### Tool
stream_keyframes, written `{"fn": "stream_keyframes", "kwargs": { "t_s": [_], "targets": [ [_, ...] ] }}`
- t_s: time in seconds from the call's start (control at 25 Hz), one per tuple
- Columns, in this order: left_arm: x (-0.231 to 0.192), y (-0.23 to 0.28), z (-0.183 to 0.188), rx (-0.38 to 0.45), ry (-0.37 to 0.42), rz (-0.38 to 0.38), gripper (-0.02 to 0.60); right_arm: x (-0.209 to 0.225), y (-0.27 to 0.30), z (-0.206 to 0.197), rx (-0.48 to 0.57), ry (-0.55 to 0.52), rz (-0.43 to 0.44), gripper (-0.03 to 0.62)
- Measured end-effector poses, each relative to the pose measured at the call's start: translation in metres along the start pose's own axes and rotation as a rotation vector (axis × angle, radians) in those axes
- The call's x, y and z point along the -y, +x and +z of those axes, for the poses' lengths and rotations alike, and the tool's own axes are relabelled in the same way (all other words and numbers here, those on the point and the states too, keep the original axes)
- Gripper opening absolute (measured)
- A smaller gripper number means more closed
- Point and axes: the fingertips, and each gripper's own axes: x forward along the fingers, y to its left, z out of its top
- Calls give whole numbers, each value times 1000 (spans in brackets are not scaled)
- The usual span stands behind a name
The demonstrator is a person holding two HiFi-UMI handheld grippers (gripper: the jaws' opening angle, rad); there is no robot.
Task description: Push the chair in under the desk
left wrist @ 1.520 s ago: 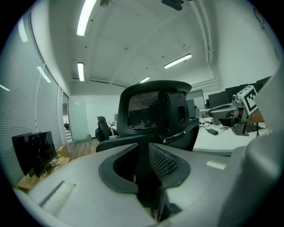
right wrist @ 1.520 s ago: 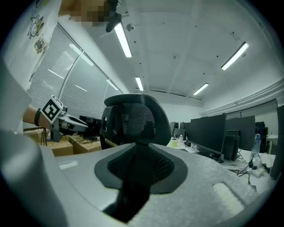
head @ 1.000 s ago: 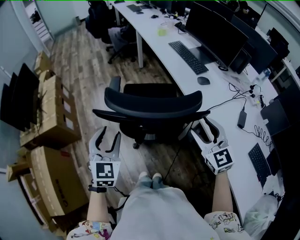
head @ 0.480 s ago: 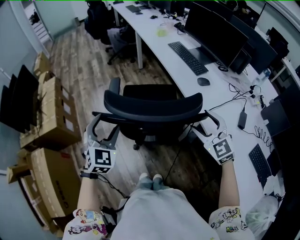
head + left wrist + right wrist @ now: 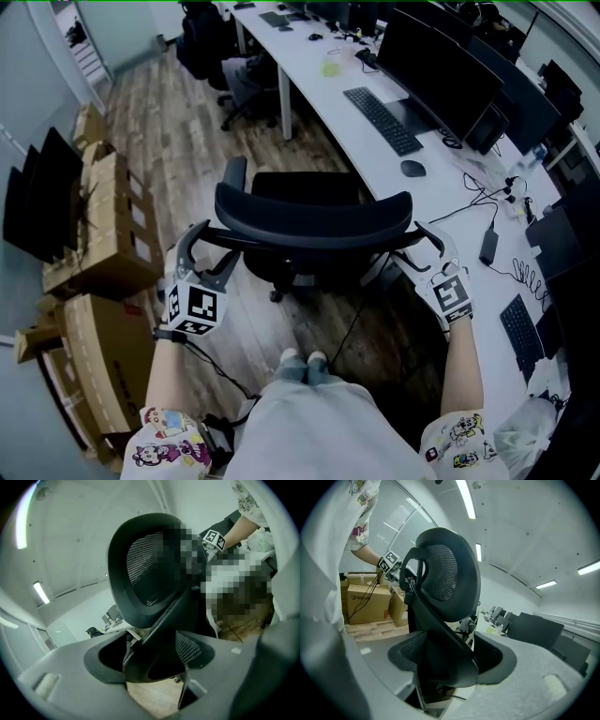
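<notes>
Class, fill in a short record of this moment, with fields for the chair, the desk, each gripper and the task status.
chair: black, beside desk, not tucked in
desk: long, white, keyboard on it
left gripper: jaws just opening, apart around chair's back frame
right gripper: jaws apart, just closing slightly, around chair's back frame
task status: chair not yet under desk

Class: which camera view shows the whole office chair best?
The head view: the chair shows from above, backrest, seat and base, beside the desk. Both gripper views show only its backrest and frame, close up.
</notes>
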Motion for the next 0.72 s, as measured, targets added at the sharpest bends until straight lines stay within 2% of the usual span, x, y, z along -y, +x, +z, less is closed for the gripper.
{"fn": "stream_keyframes", "kwargs": {
  "t_s": [0.12,0.28,0.56,0.72],
  "targets": [
    [1,3,-1,2,16,-28,327,0,2,0,2,-5,22,310],
    [2,4,-5,-23,72,-21,295,-2,5,2,12,-18,54,301],
    [-4,6,-6,-10,89,-2,290,-2,11,6,15,-33,101,295],
    [-8,12,-9,-7,105,-24,290,-4,16,9,17,-37,107,293]
  ]
}}
